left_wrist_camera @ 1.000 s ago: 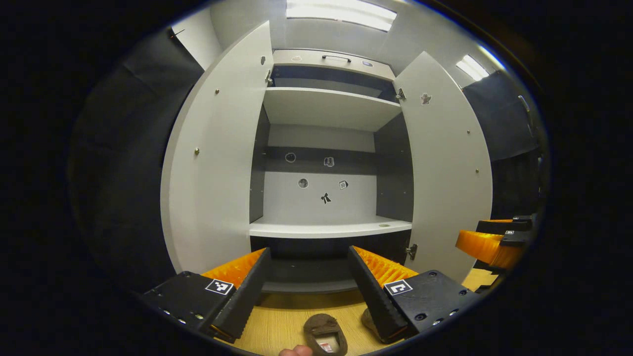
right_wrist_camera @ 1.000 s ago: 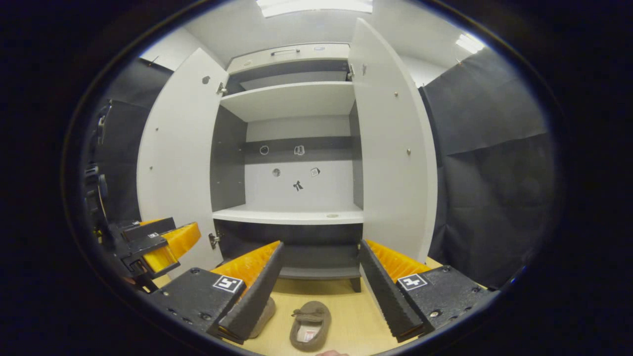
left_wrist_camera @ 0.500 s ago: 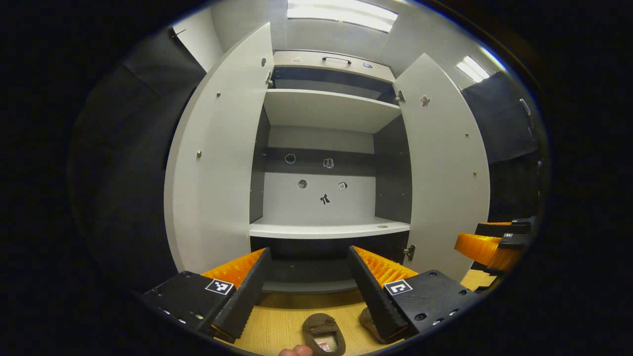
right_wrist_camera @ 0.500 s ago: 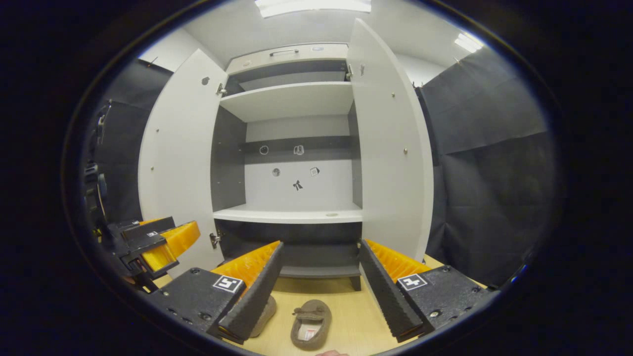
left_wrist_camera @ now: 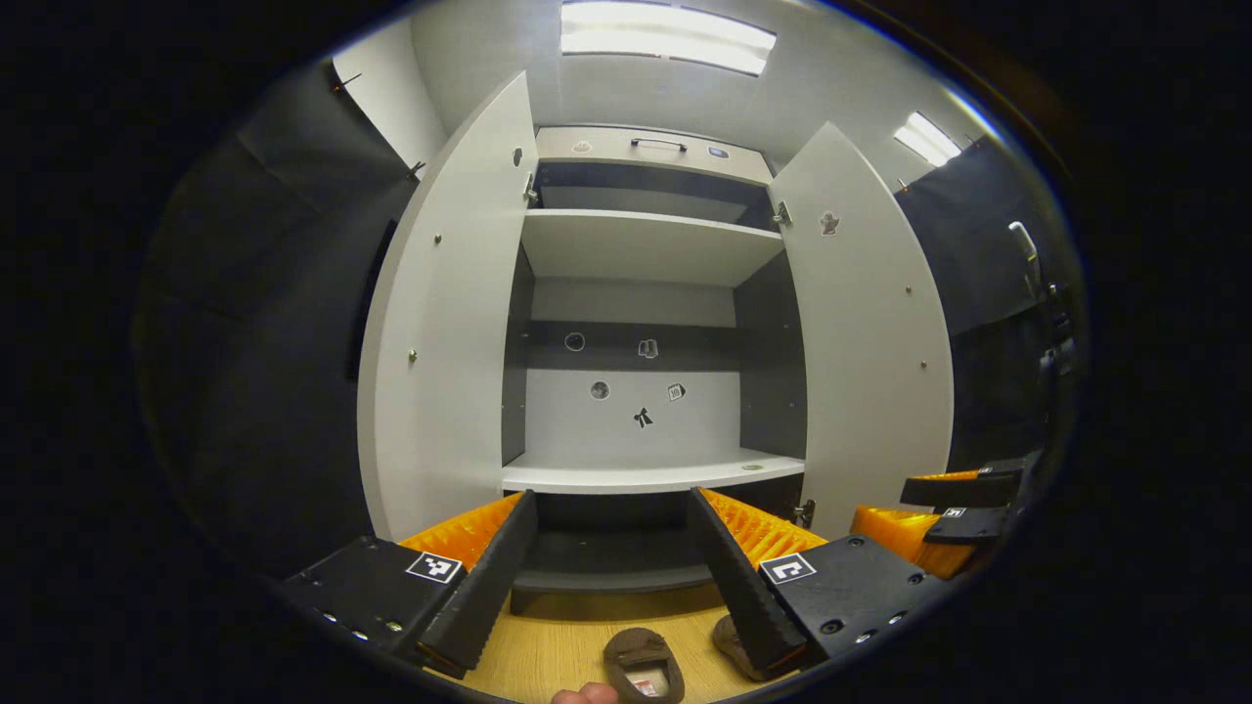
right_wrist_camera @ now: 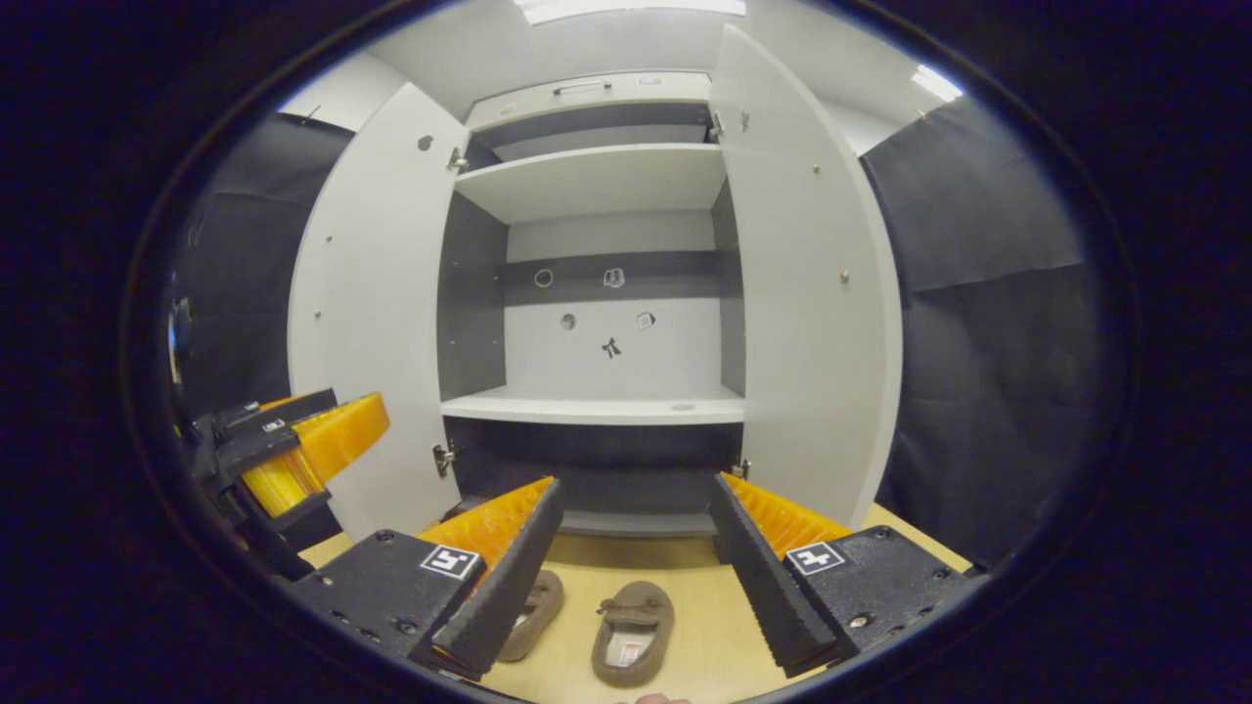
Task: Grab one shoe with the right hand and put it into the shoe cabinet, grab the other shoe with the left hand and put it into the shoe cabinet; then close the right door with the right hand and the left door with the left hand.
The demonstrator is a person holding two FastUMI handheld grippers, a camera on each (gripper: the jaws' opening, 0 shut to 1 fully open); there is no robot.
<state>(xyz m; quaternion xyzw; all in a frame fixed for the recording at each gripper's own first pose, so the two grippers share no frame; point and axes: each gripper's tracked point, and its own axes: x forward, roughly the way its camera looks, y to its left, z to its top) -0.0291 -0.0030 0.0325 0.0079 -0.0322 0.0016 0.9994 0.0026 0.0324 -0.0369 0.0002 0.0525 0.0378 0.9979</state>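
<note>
The left gripper (left_wrist_camera: 611, 567) is held with its jaws spread wide and nothing between them, aimed at the cabinet (left_wrist_camera: 646, 249) at 12 o'clock. The right gripper (right_wrist_camera: 636, 552) is likewise spread wide with nothing in it, facing the same cabinet (right_wrist_camera: 597, 181). Both doors stand swung out: in the left gripper view the left door (left_wrist_camera: 440, 332) is at 10 o'clock and the right door (left_wrist_camera: 871, 342) at 2 o'clock. The shelves inside are bare. Two brown shoes lie side by side on the wooden floor (right_wrist_camera: 704, 645) in front of the cabinet, at 6 o'clock: in the right gripper view one shoe (right_wrist_camera: 634, 633) lies between the fingers, the other shoe (right_wrist_camera: 541, 606) is partly hidden behind the left finger. In the left gripper view the right gripper appears at 4 o'clock; in the right gripper view the left gripper appears at 8 o'clock.
</note>
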